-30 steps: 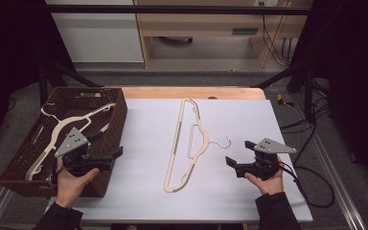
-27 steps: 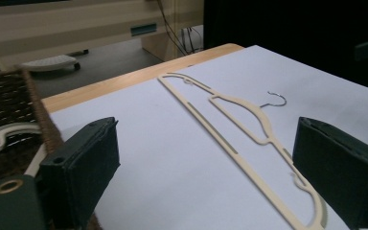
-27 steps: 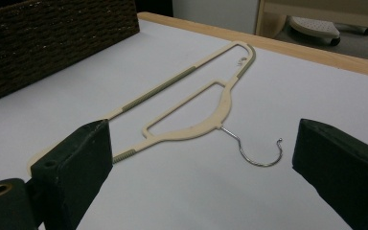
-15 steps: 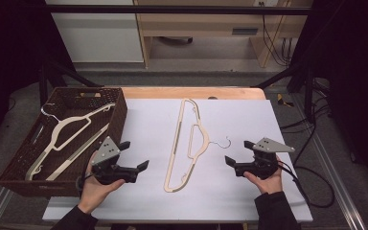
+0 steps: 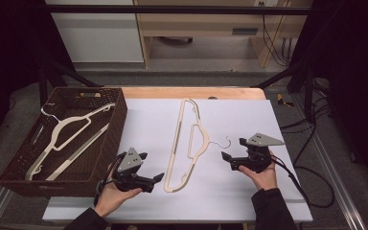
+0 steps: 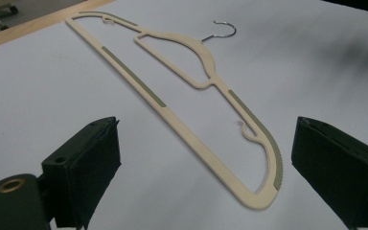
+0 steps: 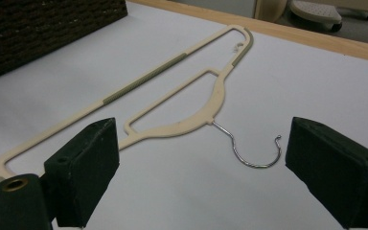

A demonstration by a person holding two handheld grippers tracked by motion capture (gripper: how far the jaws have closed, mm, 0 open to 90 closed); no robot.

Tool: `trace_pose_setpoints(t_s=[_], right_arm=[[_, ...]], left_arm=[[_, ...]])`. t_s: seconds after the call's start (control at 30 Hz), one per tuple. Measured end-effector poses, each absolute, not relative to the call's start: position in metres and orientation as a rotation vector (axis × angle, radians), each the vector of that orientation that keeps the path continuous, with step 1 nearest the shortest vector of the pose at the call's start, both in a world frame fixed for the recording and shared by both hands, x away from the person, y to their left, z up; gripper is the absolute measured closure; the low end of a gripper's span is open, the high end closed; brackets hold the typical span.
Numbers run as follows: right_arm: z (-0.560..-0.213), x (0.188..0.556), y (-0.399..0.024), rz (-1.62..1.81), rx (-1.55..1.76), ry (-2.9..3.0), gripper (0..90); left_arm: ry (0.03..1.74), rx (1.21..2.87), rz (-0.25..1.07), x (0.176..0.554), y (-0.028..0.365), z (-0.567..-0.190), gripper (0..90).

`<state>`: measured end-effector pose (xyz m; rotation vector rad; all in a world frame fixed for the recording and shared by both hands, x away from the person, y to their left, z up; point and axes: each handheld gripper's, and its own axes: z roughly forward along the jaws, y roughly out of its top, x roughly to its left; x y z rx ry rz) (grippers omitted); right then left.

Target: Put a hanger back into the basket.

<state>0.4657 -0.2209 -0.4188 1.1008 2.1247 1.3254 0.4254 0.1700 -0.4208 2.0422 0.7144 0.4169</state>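
While basket [image 5: 106,143] holds two hangers [image 5: 64,139] (cream), third [image 5: 188,139] lies outside.

High view looks down; both gripper views closely share the hanger [image 6: 206,76].

the high view is lit unevenly: the white table top [image 5: 230,120] is bright and a bit washed out, while the room at both sides is sunk in near black. light seems to be thrown from above, since only short soft shadows are cast under the hanger [image 5: 187,143]. the whole frame is kinda soft and grainy. in the left gripper view the jaws at the bottom are blurred and dark, and a smudgy shadow is seen at the top right corner. in the right gripper view a small glint is caught on the metal hook [image 7: 254,153].
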Motion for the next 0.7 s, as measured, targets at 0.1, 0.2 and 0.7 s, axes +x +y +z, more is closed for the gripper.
trace_pose_setpoints(t_s=[0.1,0.2,0.7], right_arm=[[-0.424,0.473,-0.218,1.301,1.109,2.141,13.2],[-0.429,0.482,-0.215,1.270,1.110,2.148,16.9],[-0.452,0.507,-0.202,1.182,1.149,2.208,26.9]], left_arm=[[0.718,2.050,0.403,0.427,0.167,-0.425,9.5],[0.736,2.060,0.384,0.429,0.167,-0.431,9.8],[0.761,2.087,0.354,0.440,0.146,-0.436,18.0]])
